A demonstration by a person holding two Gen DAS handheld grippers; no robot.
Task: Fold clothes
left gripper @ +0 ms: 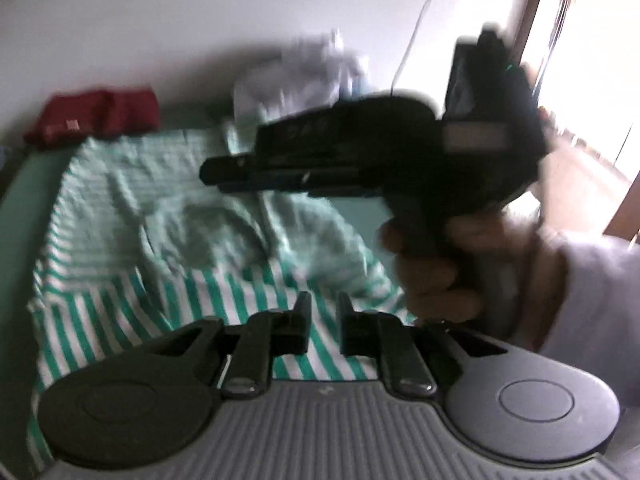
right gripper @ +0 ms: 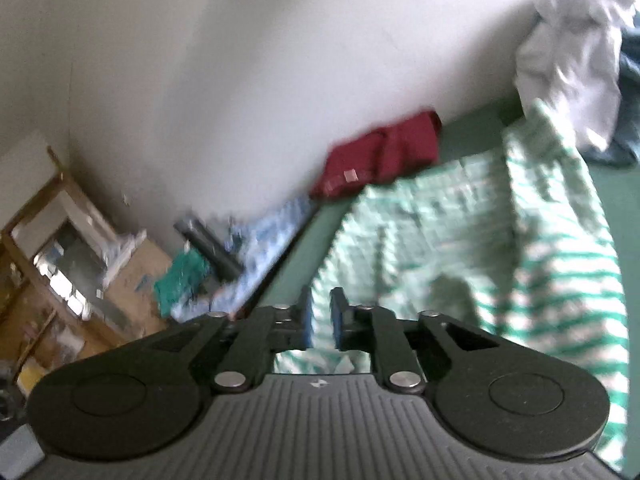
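green-striped shirt point(left gripper: 160, 208) spread below both grippers, left fingers point(left gripper: 298, 326) and right fingers point(right gripper: 306, 320) slightly parted, empty

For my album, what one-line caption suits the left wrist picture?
Left gripper hovers over a green-striped garment while a hand holds the right gripper above it.

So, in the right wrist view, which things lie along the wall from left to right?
Wooden shelf → cardboard box → dark tube → red cloth → white cloth.
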